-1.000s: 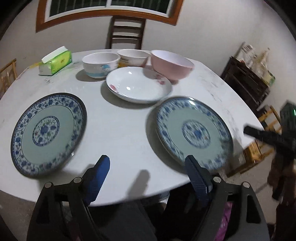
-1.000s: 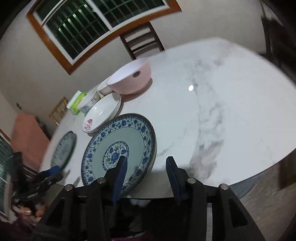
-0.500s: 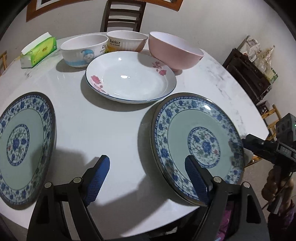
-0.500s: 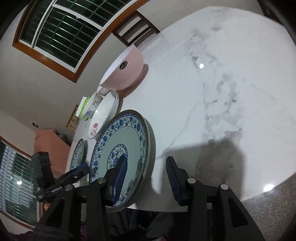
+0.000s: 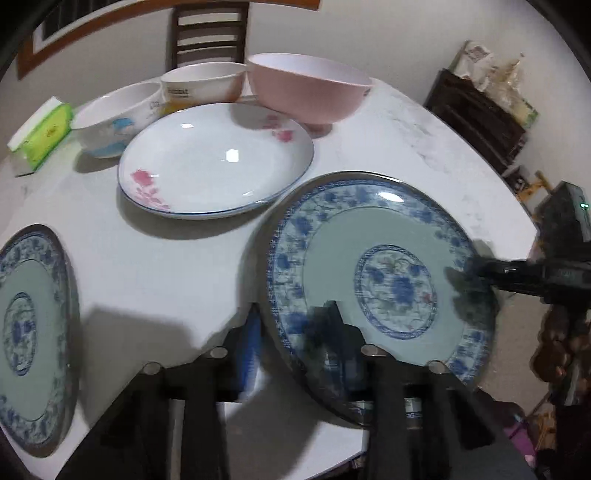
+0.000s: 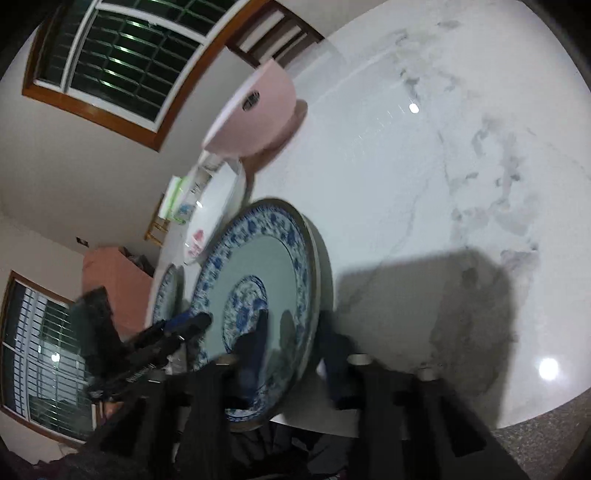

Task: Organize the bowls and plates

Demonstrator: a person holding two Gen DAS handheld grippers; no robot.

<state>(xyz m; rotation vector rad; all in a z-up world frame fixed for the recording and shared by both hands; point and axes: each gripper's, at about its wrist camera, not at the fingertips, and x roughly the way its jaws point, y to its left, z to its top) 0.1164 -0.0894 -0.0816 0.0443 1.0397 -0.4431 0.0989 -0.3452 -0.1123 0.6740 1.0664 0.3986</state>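
Observation:
A blue-patterned plate point(image 5: 376, 273) lies at the near right of the white table point(image 5: 166, 266). My left gripper point(image 5: 291, 343) straddles its near-left rim, one finger on each side, narrowed around it. My right gripper point(image 6: 291, 350) straddles the same plate point(image 6: 258, 280) at its other rim; its jaws stand a little apart around the rim. A second blue plate point(image 5: 29, 332) lies at the left. A white floral plate point(image 5: 214, 158), a pink bowl point(image 5: 306, 88) and two white bowls point(image 5: 118, 114) stand behind.
A green tissue box point(image 5: 40, 136) sits at the far left of the table. A wooden chair point(image 5: 207, 33) stands behind the table, a dark shelf point(image 5: 476, 114) to the right. The marble tabletop point(image 6: 443, 166) spreads right of the plate.
Both grippers have moved in onto the near-right blue plate. The left jaws have narrowed around its rim. The right gripper's fingers now reach over the opposite rim.

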